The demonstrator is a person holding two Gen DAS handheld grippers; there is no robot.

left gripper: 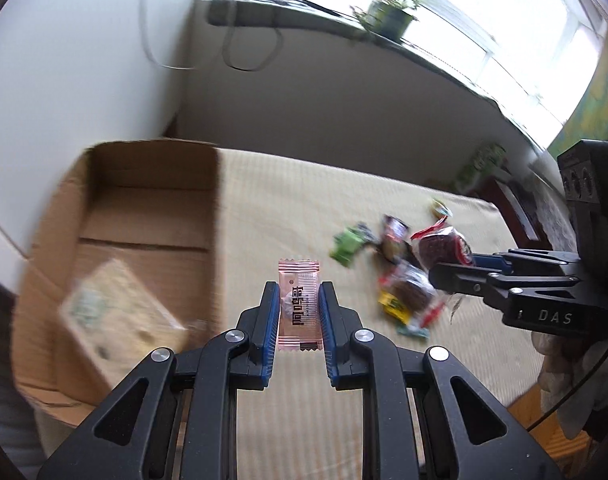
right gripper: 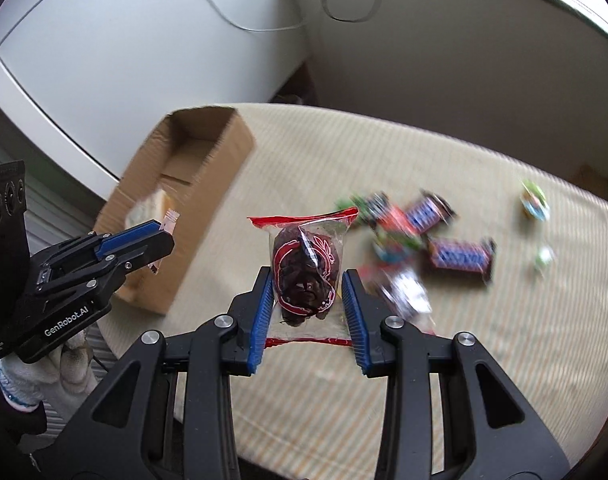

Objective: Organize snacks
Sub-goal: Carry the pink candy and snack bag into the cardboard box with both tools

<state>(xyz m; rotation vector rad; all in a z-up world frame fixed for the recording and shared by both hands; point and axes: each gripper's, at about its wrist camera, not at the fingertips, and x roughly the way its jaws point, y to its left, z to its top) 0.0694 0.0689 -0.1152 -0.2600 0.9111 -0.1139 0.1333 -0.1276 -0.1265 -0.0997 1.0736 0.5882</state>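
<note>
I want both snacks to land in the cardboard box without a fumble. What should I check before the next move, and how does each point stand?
1. Left hand-held gripper clamps the pink wrapped snack: ok.
2. Right hand-held gripper clamps the clear packet of dark dried fruit: ok.
3. Cardboard box open on top: ok.
4. Room in the box beside the pale pack already inside: ok.
5. Either snack over the box opening yet: not ok, both over the table mat.
6. Grip firmness: cannot tell.
</note>
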